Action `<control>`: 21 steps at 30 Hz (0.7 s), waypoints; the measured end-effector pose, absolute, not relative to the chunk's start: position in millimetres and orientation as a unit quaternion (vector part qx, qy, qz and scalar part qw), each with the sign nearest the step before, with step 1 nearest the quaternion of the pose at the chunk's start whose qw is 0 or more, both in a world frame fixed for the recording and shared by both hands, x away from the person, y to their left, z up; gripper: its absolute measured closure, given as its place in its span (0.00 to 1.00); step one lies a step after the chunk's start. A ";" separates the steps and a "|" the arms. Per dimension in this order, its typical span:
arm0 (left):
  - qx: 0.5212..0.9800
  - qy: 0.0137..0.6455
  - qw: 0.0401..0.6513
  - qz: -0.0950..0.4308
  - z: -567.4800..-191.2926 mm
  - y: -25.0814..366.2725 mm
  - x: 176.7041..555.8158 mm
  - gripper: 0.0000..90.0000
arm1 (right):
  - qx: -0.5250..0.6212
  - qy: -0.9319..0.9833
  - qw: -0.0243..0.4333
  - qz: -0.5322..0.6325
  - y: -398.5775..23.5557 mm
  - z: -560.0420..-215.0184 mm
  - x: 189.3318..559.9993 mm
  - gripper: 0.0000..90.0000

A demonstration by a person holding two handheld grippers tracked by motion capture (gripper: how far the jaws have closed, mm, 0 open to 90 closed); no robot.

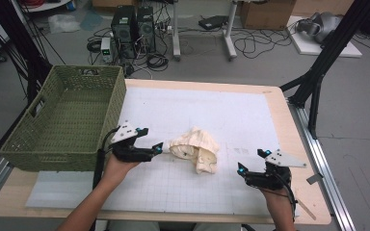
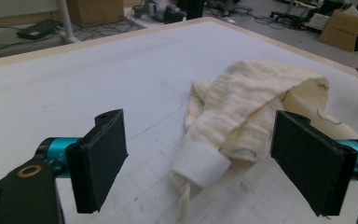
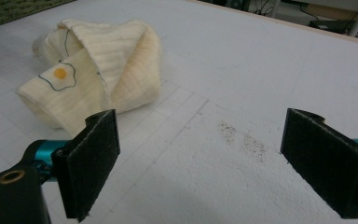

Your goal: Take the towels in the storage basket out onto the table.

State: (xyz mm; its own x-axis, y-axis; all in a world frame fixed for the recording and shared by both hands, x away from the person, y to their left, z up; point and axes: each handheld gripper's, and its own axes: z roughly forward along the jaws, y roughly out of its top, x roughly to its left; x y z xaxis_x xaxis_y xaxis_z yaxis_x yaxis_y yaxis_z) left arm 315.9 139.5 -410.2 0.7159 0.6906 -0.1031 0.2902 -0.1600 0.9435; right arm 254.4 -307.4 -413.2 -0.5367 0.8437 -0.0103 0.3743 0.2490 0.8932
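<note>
A crumpled cream knit garment (image 1: 197,147) with a fried-egg motif lies in the middle of the white gridded mat (image 1: 231,110). My left gripper (image 1: 152,140) hovers just left of it with its jaws wide apart. In the left gripper view the garment (image 2: 256,88) lies ahead, and its folded cuff reaches toward the gap of the left gripper (image 2: 205,161) without touching either pad. My right gripper (image 1: 253,161) rests open near the front right of the mat, apart from the garment. In the right gripper view the right gripper (image 3: 214,163) holds nothing, and the garment (image 3: 112,56) lies far left.
A green woven basket (image 1: 111,108) stands at the table's left, close behind my left hand. The wooden table edge (image 1: 313,192) runs along the right. Black frame posts, computers and cables sit on the floor beyond the table.
</note>
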 end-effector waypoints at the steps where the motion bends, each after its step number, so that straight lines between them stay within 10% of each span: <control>1: 0.740 0.331 0.557 0.180 -410.2 139.5 315.9 0.21 | 0.409 0.747 0.254 0.457 -306.4 -413.6 254.9 0.12; 21: 0.733 0.334 0.563 0.185 -417.5 159.1 298.6 0.21 | 0.402 0.756 0.250 0.452 -294.8 -415.7 261.3 0.12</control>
